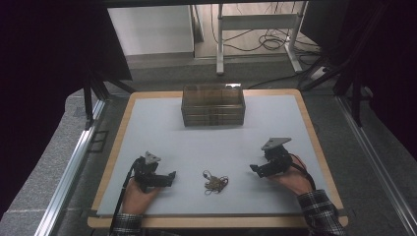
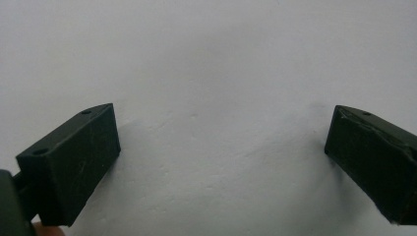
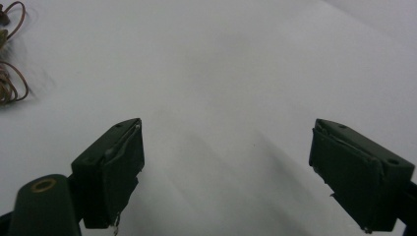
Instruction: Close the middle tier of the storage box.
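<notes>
A small tangle of thin brown cord (image 1: 215,183) lies on the white table top (image 1: 206,147) near the front, between my two hands. My left gripper (image 1: 171,176) rests low on the table to the cord's left, pointing right, its jaws wide apart with nothing between them (image 2: 221,142). My right gripper (image 1: 254,168) sits to the cord's right, pointing left, jaws also wide apart and empty (image 3: 226,157). In the right gripper view the cord (image 3: 11,78) shows at the upper left edge, well away from the jaws.
A dark see-through box (image 1: 213,105) stands at the back middle of the table. The table's wooden rim (image 1: 216,222) runs along the front. Beyond the table are a metal frame's legs (image 1: 220,44) and cables on the floor.
</notes>
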